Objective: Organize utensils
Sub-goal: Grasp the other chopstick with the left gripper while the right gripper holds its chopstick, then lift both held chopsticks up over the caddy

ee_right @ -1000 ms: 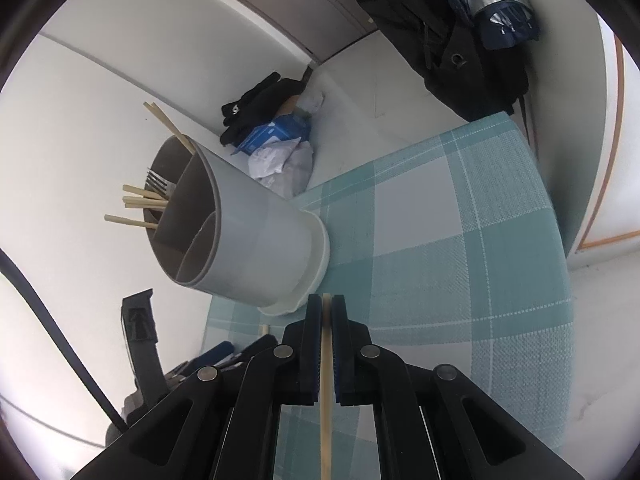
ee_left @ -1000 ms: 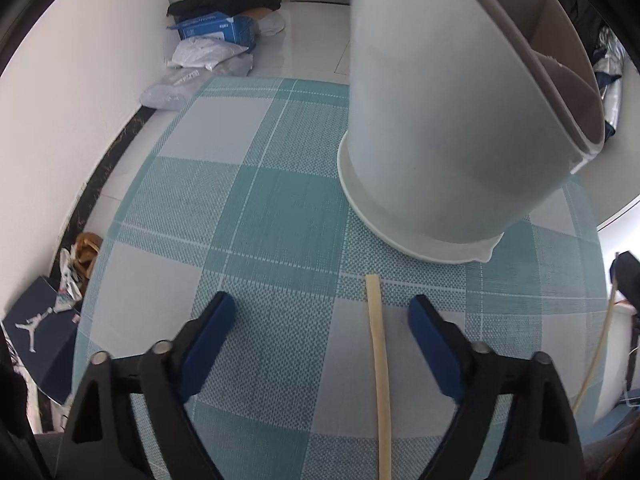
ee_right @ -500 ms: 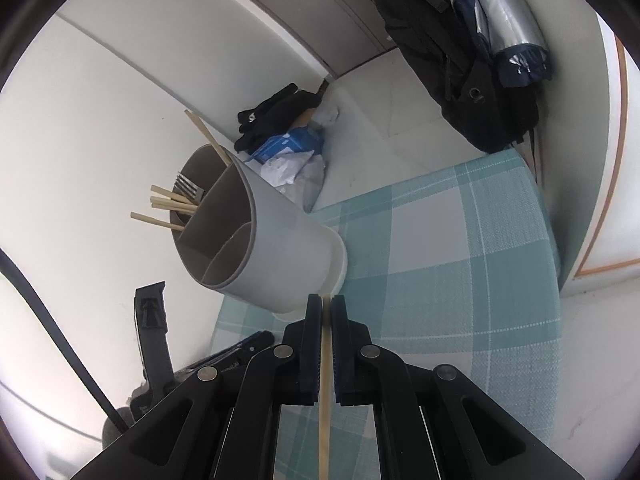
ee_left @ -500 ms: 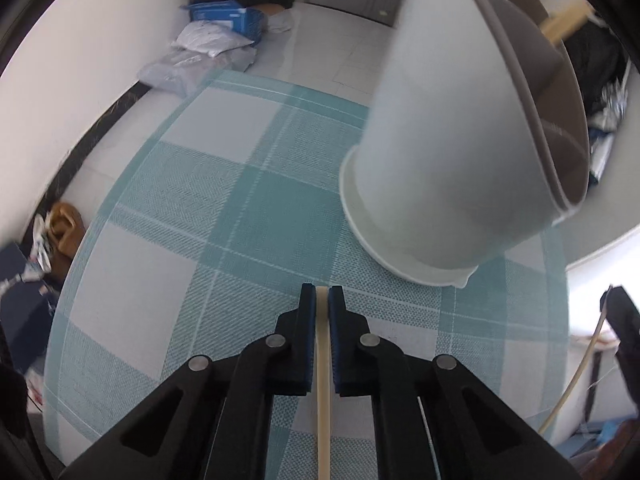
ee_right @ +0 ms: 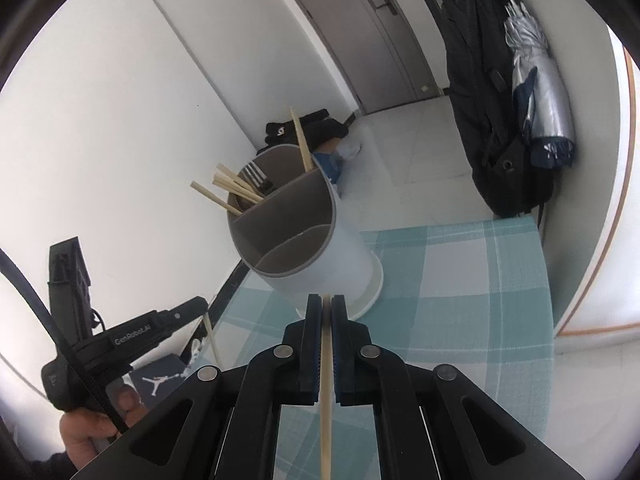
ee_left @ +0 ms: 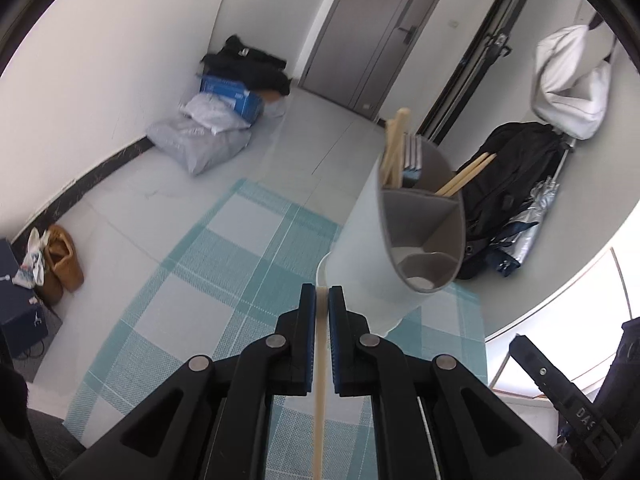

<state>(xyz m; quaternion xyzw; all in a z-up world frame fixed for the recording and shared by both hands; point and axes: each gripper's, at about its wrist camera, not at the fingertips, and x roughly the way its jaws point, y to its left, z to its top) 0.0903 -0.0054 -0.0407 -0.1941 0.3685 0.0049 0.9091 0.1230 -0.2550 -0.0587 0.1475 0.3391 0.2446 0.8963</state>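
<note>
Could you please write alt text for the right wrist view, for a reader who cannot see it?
The right hand-held gripper is shut on a wooden chopstick, pointing toward a white divided utensil holder on a teal checked mat. Its back compartment holds chopsticks and a fork.

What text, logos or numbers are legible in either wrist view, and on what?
"GenRobot.AI": white lettering on the black body of the left gripper, seen from the right wrist view.
"DAS": partial white letters, cut off, on the black device at the lower right of the left wrist view.
Jumping-figure logo, no words: on the dark box on the floor.
Print on the blue box by the wall: too blurred to read.
</note>
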